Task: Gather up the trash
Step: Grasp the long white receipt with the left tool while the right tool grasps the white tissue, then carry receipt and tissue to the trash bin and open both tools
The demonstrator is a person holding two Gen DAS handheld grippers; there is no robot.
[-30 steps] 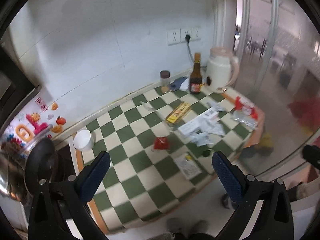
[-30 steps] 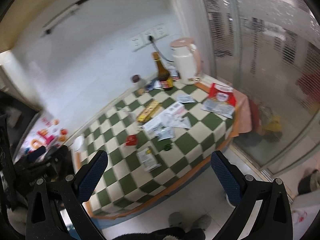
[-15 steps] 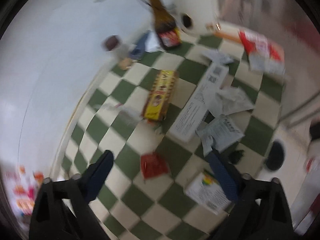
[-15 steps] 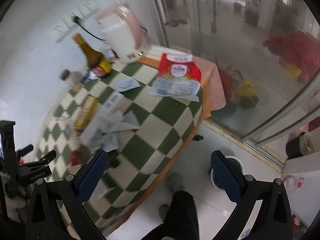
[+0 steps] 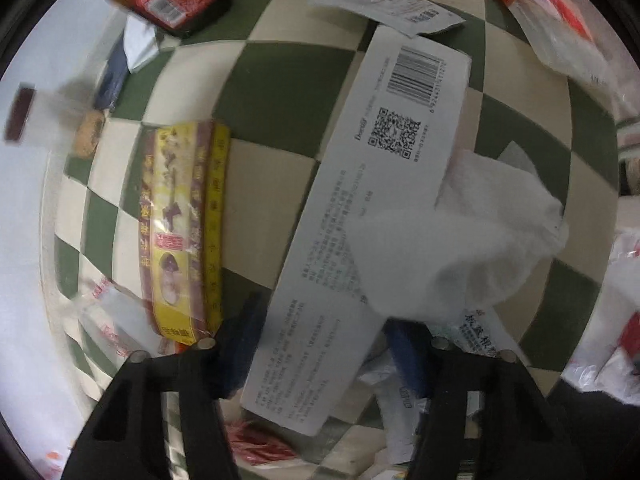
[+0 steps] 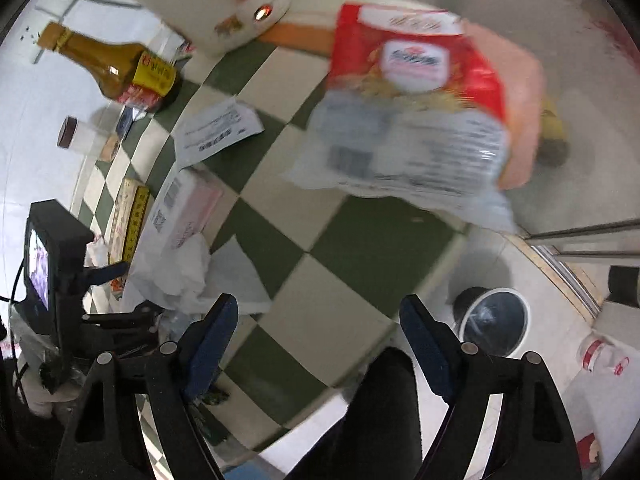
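Left gripper (image 5: 324,340) fingers spread, straddling the white carton (image 5: 360,216); right gripper (image 6: 320,332) fingers spread, red packet (image 6: 416,92) ahead.

A tissue (image 5: 480,240) lies on the box (image 5: 360,208), seemingly right of the packet (image 5: 180,224).

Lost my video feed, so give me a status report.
Left gripper open, straddling the white barcode box. Right gripper open, empty, above table edge. Crumpled tissue overlaps box.
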